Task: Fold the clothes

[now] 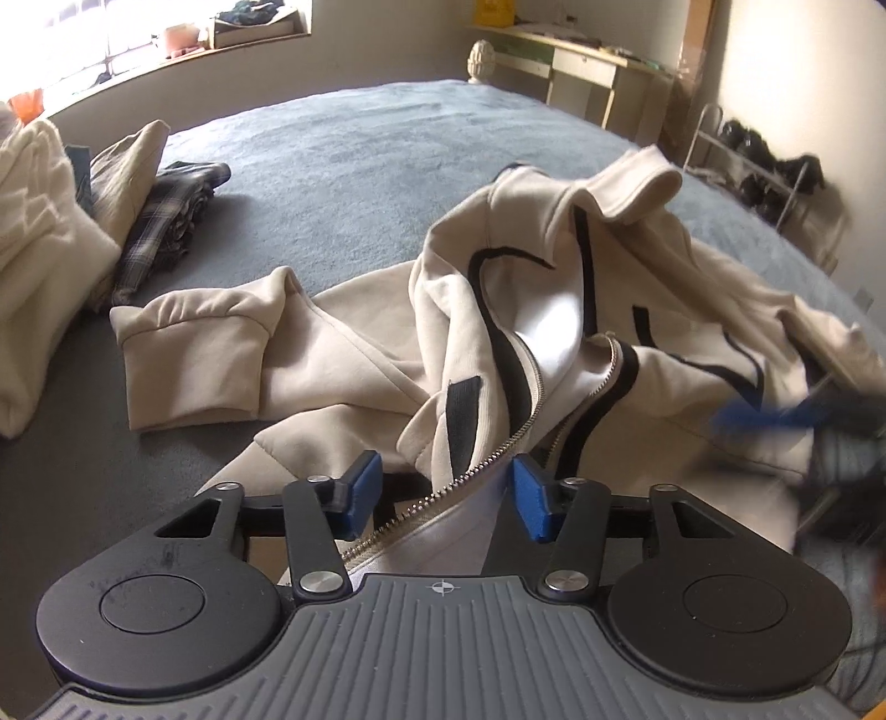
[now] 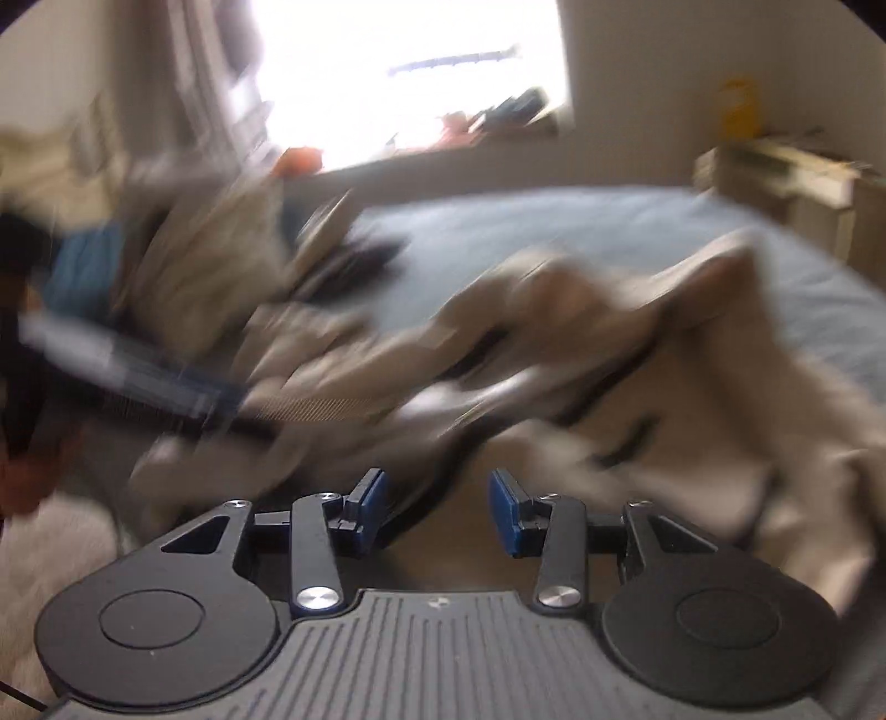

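Note:
A cream zip-up jacket (image 1: pixel 554 310) with black trim lies crumpled and unzipped on the blue-grey bed (image 1: pixel 360 144). One sleeve (image 1: pixel 194 360) stretches out to the left. My left gripper (image 1: pixel 447 495) is open over the jacket's near hem, and the zipper edge (image 1: pixel 443 493) runs between its blue pads without being pinched. The right gripper (image 1: pixel 775 415) shows as a blue blur over the jacket's right side. In the smeared right wrist view, my right gripper (image 2: pixel 438 501) is open above the cream jacket (image 2: pixel 692 360), nothing between its fingers. The left gripper (image 2: pixel 138 376) is a streak at the left.
Folded clothes sit at the bed's left: a cream pile (image 1: pixel 39 221), a beige piece (image 1: pixel 130 166) and a plaid garment (image 1: pixel 166 221). A wooden desk (image 1: pixel 587 66) and a shoe rack (image 1: pixel 764 166) stand beyond the bed. A window sill (image 1: pixel 183 44) holds clutter.

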Demonstrator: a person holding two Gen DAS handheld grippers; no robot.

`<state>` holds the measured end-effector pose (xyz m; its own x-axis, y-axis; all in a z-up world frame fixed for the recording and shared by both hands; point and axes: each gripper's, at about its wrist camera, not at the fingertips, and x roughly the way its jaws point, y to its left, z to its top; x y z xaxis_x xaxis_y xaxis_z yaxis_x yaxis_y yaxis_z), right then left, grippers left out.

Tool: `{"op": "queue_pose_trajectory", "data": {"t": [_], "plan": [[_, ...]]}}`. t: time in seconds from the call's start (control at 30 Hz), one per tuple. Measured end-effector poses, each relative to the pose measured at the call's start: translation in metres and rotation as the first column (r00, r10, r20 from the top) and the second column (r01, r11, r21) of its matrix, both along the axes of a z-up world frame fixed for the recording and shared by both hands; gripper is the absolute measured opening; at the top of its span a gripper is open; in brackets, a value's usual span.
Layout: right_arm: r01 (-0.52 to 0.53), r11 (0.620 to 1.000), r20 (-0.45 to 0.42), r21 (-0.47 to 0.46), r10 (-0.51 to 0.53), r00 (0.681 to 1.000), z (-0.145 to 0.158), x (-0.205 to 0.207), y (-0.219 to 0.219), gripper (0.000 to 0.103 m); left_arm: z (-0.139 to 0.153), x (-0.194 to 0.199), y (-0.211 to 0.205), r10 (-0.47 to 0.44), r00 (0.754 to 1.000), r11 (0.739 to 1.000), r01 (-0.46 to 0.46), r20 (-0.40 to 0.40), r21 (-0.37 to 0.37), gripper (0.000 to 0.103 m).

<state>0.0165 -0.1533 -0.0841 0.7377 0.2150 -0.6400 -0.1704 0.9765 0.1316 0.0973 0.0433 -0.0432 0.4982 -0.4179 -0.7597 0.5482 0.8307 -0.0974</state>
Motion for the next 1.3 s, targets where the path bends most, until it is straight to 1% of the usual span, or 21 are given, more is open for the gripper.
{"op": "queue_pose_trajectory", "data": {"t": [0.03, 0.1, 0.2, 0.27, 0.3, 0.33, 0.37, 0.4, 0.43, 0.47, 0.57, 0.63, 0.7, 0.73, 0.8, 0.87, 0.97, 1.07, 1.13, 1.2, 1.3], "plan": [[-0.028, 0.999, -0.02, -0.037, 0.027, 0.999, -0.011, 0.004, 0.02, 0.043, 0.0, 0.002, 0.003, 0.006, 1.0, 1.0, -0.006, -0.004, -0.01, 0.05], [-0.048, 0.988, -0.022, -0.147, 0.046, 0.999, -0.026, 0.007, 0.048, 0.043, -0.002, 0.006, 0.008, 0.022, 1.0, 0.999, -0.023, -0.016, -0.03, 0.05], [-0.074, 0.955, -0.045, -0.286, 0.064, 0.997, -0.046, 0.009, 0.067, 0.039, -0.006, 0.013, 0.016, 0.059, 0.998, 0.997, -0.061, -0.037, -0.055, 0.05], [-0.069, 0.953, -0.048, -0.294, 0.058, 0.997, -0.051, 0.009, 0.066, 0.026, -0.01, 0.02, 0.02, 0.094, 0.994, 0.993, -0.098, -0.058, -0.07, 0.05], [-0.065, 0.955, -0.049, -0.291, 0.053, 0.997, -0.053, 0.009, 0.064, 0.022, -0.012, 0.023, 0.024, 0.112, 0.991, 0.99, -0.117, -0.07, -0.079, 0.05], [-0.055, 0.96, -0.049, -0.275, 0.043, 0.998, -0.052, 0.009, 0.061, 0.012, -0.014, 0.026, 0.027, 0.13, 0.988, 0.987, -0.137, -0.083, -0.088, 0.05], [-0.046, 0.966, -0.045, -0.255, 0.036, 0.998, -0.049, 0.007, 0.057, 0.007, -0.016, 0.028, 0.031, 0.146, 0.985, 0.983, -0.155, -0.096, -0.098, 0.05], [-0.035, 0.971, -0.033, -0.237, 0.028, 0.999, -0.045, 0.006, 0.054, 0.004, -0.016, 0.03, 0.034, 0.157, 0.981, 0.979, -0.169, -0.11, -0.112, 0.05], [-0.019, 0.975, -0.016, -0.219, 0.016, 1.0, -0.04, 0.002, 0.05, 0.003, -0.016, 0.031, 0.037, 0.166, 0.978, 0.975, -0.181, -0.127, -0.126, 0.052], [-0.002, 0.981, -0.003, -0.194, 0.002, 1.0, -0.034, -0.001, 0.044, 0.002, -0.016, 0.032, 0.041, 0.174, 0.974, 0.971, -0.194, -0.143, -0.14, 0.059], [0.065, 0.995, 0.036, -0.082, -0.063, 0.997, -0.011, -0.015, 0.018, 0.002, -0.014, 0.03, 0.047, 0.189, 0.968, 0.962, -0.217, -0.166, -0.166, 0.068], [0.129, 0.992, 0.066, -0.011, -0.128, 0.99, 0.006, -0.025, -0.004, 0.002, -0.014, 0.026, 0.045, 0.178, 0.97, 0.965, -0.205, -0.167, -0.164, 0.073], [0.206, 0.976, 0.094, 0.067, -0.212, 0.973, 0.022, -0.037, -0.031, 0.002, -0.014, 0.023, 0.038, 0.155, 0.975, 0.973, -0.179, -0.161, -0.148, 0.076], [0.252, 0.962, 0.103, 0.107, -0.263, 0.959, 0.029, -0.044, -0.047, 0.001, -0.016, 0.021, 0.034, 0.14, 0.978, 0.978, -0.161, -0.155, -0.134, 0.076], [0.351, 0.918, 0.12, 0.182, -0.375, 0.919, 0.043, -0.059, -0.081, 0.001, -0.018, 0.018, 0.022, 0.12, 0.985, 0.987, -0.133, -0.127, -0.094, 0.073], [0.451, 0.859, 0.136, 0.241, -0.49, 0.861, 0.055, -0.077, -0.117, 0.001, -0.019, 0.014, 0.01, 0.106, 0.991, 0.994, -0.108, -0.086, -0.025, 0.065], [0.574, 0.774, 0.164, 0.267, -0.624, 0.764, 0.066, -0.112, -0.163, 0.001, -0.02, 0.012, -0.002, 0.101, 0.993, 0.994, -0.099, -0.058, 0.04, 0.057], [0.681, 0.672, 0.189, 0.291, -0.738, 0.648, 0.076, -0.146, -0.209, 0.001, -0.019, 0.012, -0.002, 0.125, 0.99, 0.991, -0.123, -0.061, 0.045, 0.051], [0.727, 0.608, 0.179, 0.319, -0.792, 0.584, 0.077, -0.169, -0.231, 0.001, -0.018, 0.014, 0.0, 0.146, 0.987, 0.989, -0.143, -0.069, 0.038, 0.048], [0.758, 0.55, 0.154, 0.35, -0.832, 0.533, 0.075, -0.189, -0.249, 0.001, -0.017, 0.016, 0.003, 0.167, 0.983, 0.986, -0.165, -0.081, 0.027, 0.043], [0.792, 0.485, 0.106, 0.372, -0.869, 0.483, 0.062, -0.213, -0.256, 0.001, -0.014, 0.017, 0.006, 0.193, 0.977, 0.981, -0.193, -0.093, 0.011, 0.036]]}}
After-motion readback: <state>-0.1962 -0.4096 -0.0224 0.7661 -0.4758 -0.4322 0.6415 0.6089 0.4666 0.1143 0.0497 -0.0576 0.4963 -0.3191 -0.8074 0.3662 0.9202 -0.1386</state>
